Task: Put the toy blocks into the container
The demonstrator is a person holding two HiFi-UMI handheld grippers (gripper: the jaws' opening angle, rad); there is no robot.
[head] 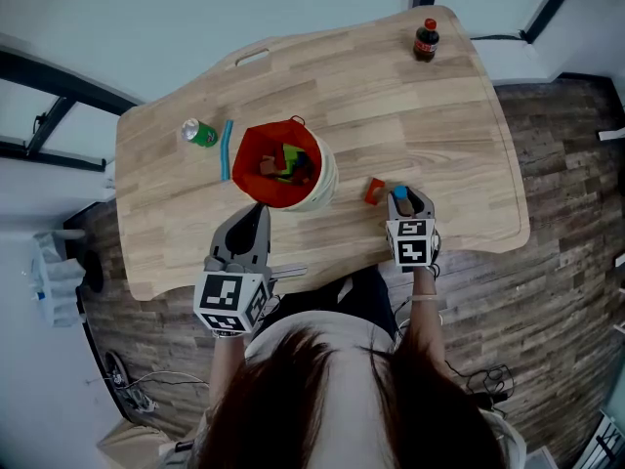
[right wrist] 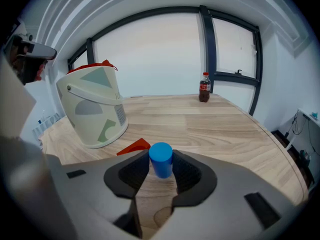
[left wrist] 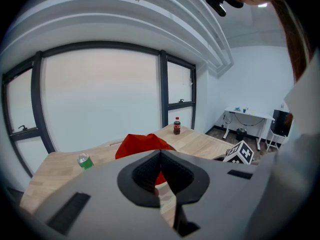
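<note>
Blocks (head: 288, 164) are seen piled in the container (head: 327, 179) on the desk (head: 439, 115); a red block (head: 374, 191) lies beside the right tool (head: 402, 196). In the left gripper view, the left tool (left wrist: 160, 153) is clenched, empty. In the right gripper view, a blue cylinder (right wrist: 161, 159) is gripped between the jaws.

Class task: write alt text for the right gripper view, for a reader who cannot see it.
The right gripper clamps an upright blue cylinder block over a wooden table. A red block lies just behind, a pale bucket stands left, a cola bottle far back.
</note>
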